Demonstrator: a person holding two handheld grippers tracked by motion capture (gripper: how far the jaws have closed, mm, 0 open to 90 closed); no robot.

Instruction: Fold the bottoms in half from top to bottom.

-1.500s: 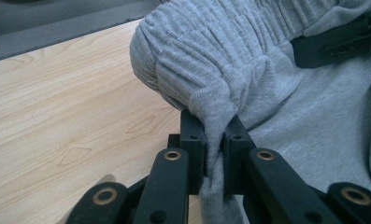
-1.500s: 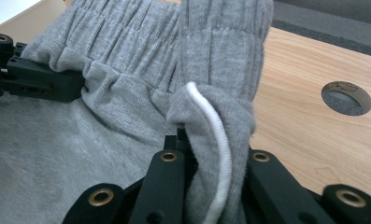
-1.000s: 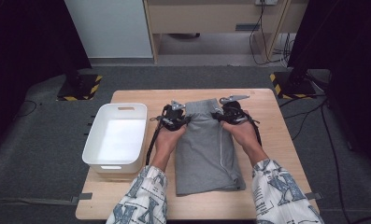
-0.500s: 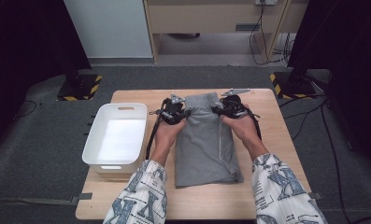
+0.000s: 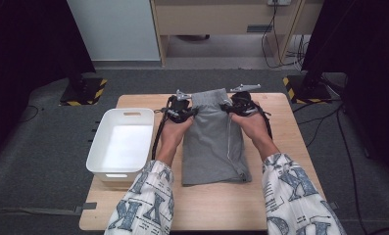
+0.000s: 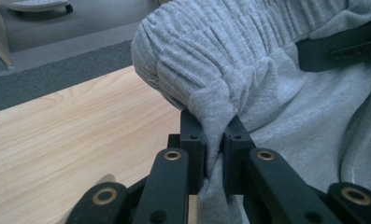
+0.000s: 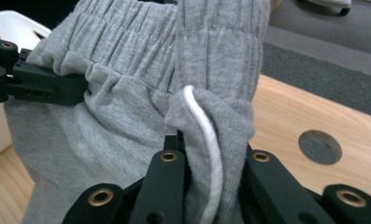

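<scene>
Left tongs point(image 5: 182, 111) clamped on waistband of grey shorts point(image 5: 212, 142), right tongs point(image 5: 240, 105) clamped on waistband with white drawcord point(image 7: 210, 154); waistband lifted at 12 o'clock, legs flat on surface point(image 5: 280, 196); white bin point(image 5: 126, 144) at 9 o'clock

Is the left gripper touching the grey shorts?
Touching. The left gripper view shows the left gripper with its fingers clamped on the waistband fold of the shorts.

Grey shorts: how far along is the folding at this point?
Done: the grey shorts lie folded lengthwise on the table. In hand: the left gripper and right gripper each pinch a corner of the waistband. Left, probably: folding it toward the hem, perhaps then the empty white bin.
</scene>
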